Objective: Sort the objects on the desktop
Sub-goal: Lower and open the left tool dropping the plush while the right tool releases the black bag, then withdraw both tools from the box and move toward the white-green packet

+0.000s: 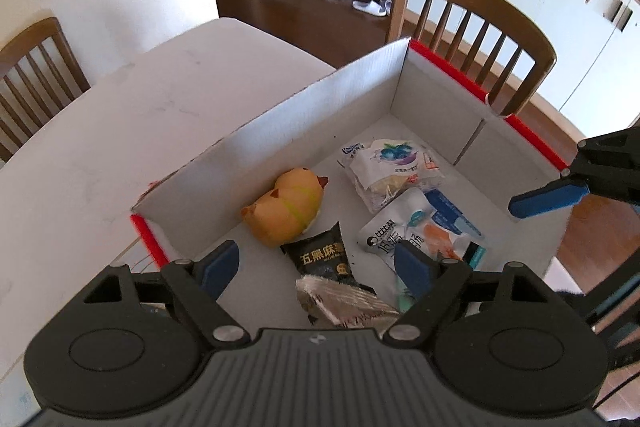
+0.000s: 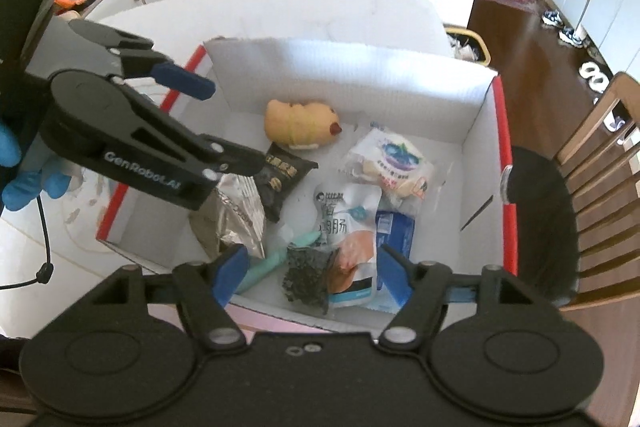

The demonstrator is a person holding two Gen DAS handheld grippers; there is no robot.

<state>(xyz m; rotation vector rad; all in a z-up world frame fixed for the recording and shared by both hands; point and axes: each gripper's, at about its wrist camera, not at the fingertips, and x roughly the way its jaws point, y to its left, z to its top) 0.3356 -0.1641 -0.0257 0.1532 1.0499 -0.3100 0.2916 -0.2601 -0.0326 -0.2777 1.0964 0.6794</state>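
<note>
sorting seems near done, box (image 2: 476, 123) full, left gripper (image 1: 316, 263) and right gripper (image 2: 310, 269) both spread, empty; next, probably withdrawing.

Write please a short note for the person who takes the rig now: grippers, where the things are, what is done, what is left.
Left gripper: open, empty, above the box's near end.
Right gripper: open, empty, above the box's other side.
In the box: yellow toy, black packet, silver packet, blueberry bag, sausage pack, blue pack, teal pen, dark crumpled wrapper.
Done: these things lie in the box.
Left: the visible table shows nothing to pick; check what the cameras miss.
</note>
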